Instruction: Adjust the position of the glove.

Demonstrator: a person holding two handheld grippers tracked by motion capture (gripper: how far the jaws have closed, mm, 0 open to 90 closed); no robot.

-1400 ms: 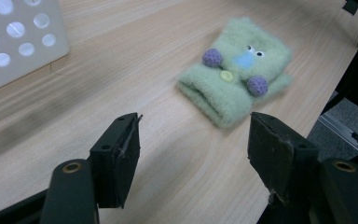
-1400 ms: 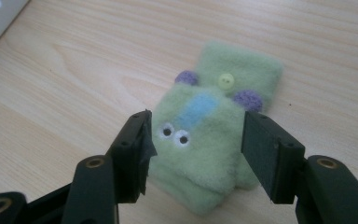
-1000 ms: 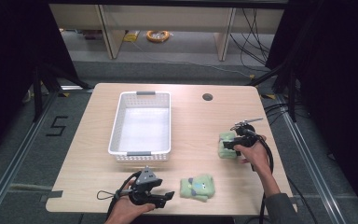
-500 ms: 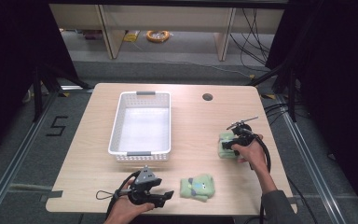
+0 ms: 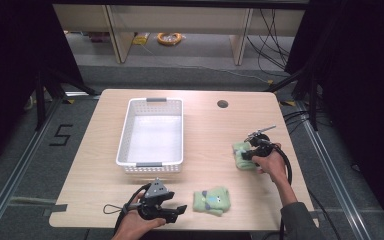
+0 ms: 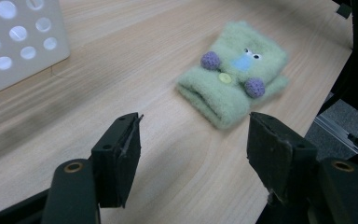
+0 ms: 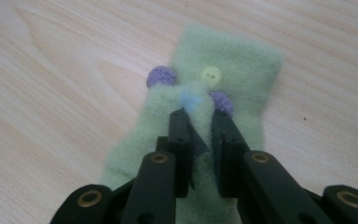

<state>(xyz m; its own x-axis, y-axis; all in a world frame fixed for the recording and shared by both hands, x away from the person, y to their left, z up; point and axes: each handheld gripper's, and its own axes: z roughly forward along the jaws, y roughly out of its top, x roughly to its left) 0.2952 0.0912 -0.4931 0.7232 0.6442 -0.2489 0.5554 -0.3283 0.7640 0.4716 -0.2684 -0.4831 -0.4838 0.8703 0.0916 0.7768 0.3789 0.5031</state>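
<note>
Two fuzzy green mitten-like cloths with purple bobbles and a yellow button lie on the wooden table (image 5: 205, 130). One green cloth (image 5: 211, 200) (image 6: 235, 77) rests near the front edge, just right of my left gripper (image 5: 176, 208) (image 6: 196, 158), which stands open with nothing between its jaws. The other green cloth (image 5: 241, 154) (image 7: 205, 121) is at the right side. My right gripper (image 5: 247, 155) (image 7: 200, 121) is shut on a pinched fold of it near the blue patch.
A white perforated basket (image 5: 125, 134) (image 6: 14, 51) stands in the middle left of the table. A round cable hole (image 5: 223, 104) sits at the back. Cables trail off the right edge, and shelving stands beyond the table.
The right hand and gripper have shifted slightly toward the person on the right-side cloth. The left gripper stays put.
</note>
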